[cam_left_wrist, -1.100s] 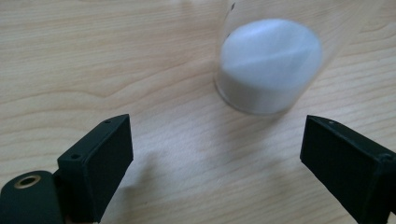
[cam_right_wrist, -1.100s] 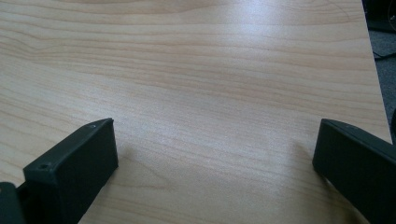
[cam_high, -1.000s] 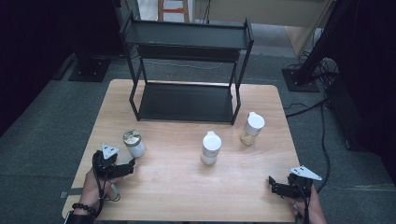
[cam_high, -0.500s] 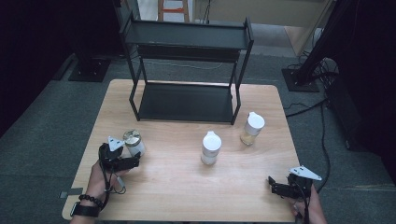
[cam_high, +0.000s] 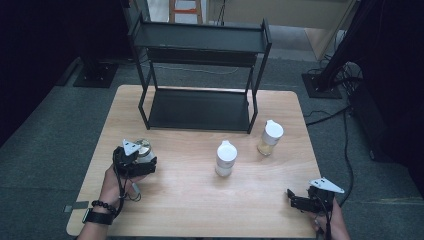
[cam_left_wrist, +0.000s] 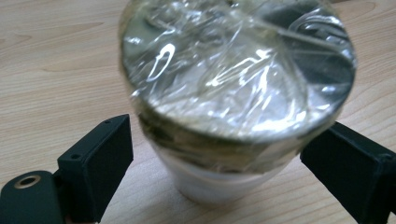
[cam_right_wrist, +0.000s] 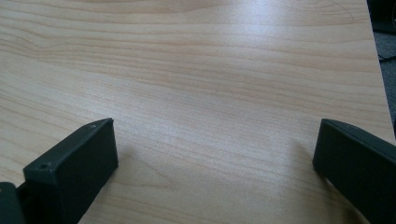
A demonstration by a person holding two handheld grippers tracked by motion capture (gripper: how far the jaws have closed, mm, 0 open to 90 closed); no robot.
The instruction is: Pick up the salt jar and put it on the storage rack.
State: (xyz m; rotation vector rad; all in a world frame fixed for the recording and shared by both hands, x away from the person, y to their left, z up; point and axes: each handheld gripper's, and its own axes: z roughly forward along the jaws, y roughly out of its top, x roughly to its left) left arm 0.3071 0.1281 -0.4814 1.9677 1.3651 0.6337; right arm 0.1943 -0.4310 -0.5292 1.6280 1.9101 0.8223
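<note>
Near the desk's [cam_high: 165, 200] left edge, left gripper [cam_left_wrist: 219, 154] straddles the foil-capped jar [cam_left_wrist: 233, 93], jaws wide, lined up to grasp; right gripper [cam_right_wrist: 215, 154] idles wide at the front right corner.

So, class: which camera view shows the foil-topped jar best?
The left gripper view: the foil-topped jar looms close between the left gripper's open jaws, its crinkled wrap plain. In the high view it is small, partly covered by that gripper.

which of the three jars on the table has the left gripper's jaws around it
The plastic-wrapped jar at the table's left, with the left gripper straddling it, jaws on either side. The white-capped jar in the middle and the jar of yellowish contents stand apart, untouched.
</note>
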